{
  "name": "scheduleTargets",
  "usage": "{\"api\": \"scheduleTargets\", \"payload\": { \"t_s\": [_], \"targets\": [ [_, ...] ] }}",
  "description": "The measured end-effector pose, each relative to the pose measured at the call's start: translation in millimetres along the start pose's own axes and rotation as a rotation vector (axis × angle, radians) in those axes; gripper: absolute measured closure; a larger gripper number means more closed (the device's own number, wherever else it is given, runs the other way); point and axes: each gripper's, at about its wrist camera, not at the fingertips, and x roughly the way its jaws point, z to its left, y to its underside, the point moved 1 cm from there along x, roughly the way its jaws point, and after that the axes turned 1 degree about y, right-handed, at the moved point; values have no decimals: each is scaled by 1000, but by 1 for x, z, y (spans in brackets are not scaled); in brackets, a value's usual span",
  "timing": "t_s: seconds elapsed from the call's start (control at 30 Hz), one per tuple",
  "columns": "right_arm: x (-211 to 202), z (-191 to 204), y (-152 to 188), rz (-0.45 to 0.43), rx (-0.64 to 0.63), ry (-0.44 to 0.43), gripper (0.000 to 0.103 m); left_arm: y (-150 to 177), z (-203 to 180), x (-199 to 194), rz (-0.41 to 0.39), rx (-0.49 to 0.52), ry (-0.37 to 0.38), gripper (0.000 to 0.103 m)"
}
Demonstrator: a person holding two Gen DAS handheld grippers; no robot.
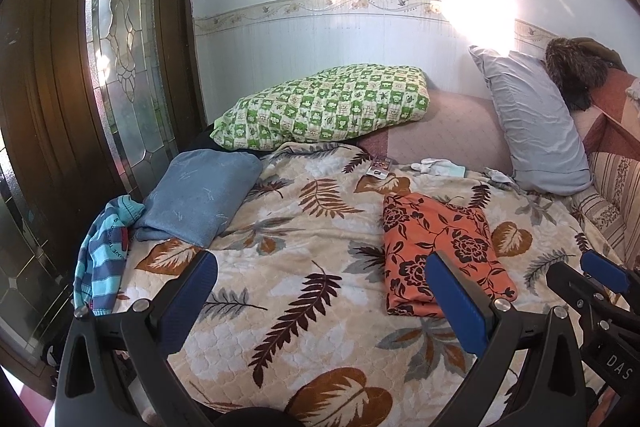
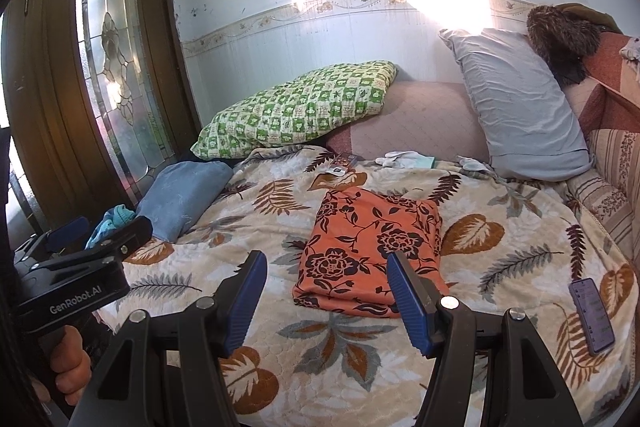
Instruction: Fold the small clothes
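A striped blue garment [image 1: 105, 251] is hanging crumpled over the bed's edge, far out to the left of the left claw [image 1: 320, 303] and just beside its left finger. Next to it, touching it, a folded blue cloth [image 1: 200, 197] is lying ahead-left of that claw. The left claw itself is hovering over the leaf-print blanket [image 1: 300, 267] with its blue pads spread wide and gripping nothing. Ahead of it, at the far side of the bed, a green checked pillow [image 1: 328, 107] is resting against the wall.

The folded orange floral garment [image 1: 436, 251] is lying flat on the blanket, sitting ahead-right of the left claw, with that claw's right finger overlapping its near corner in the left wrist view. From the right wrist view the same orange garment [image 2: 372, 247] is lying straight ahead of the right claw [image 2: 326, 299], between its two fingers and a little beyond them. The right claw is also standing wide open, holding nothing, apart from the cloth.

Beyond the orange garment, small white items [image 2: 396, 159] are lying near a grey pillow [image 2: 520, 107], which is leaning ahead-right of the right claw. A phone [image 2: 594, 315] is lying on the blanket just to the right of the right claw.
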Motion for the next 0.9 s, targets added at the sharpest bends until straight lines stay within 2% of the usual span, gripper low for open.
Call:
{"api": "scheduleTargets", "payload": {
  "t_s": [0.5,0.9],
  "targets": [
    [24,-22,3,24,53,-27,37,-1,-19,18,27,30,-8,0],
    [45,-23,-2,42,51,-23,37,-3,-22,40,50,41,2,0]
  ]
}}
